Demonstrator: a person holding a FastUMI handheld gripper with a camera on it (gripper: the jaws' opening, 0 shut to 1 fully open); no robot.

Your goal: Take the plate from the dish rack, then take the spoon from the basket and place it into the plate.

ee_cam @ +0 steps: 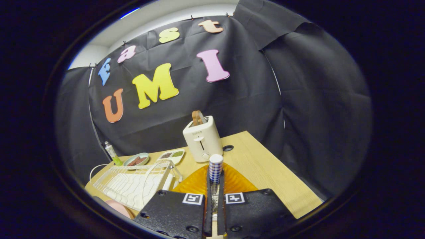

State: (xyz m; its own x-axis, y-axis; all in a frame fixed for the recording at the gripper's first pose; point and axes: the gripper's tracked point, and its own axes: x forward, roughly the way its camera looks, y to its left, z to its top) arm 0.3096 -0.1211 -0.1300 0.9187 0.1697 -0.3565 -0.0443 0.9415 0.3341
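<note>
The tool (215,186) is closed narrow, both fingers pressing on a spoon (215,168) whose blue-and-white checked handle stands upright between them. Directly beyond and beneath the fingers lies an orange plate (239,182) on the wooden table (265,162). A white dish rack (132,184) sits just beside the plate, on its left. Behind the plate stands a cream toaster (203,139) with a slice of bread in it. Two small dishes (156,158) lie beyond the rack, beside the toaster.
</note>
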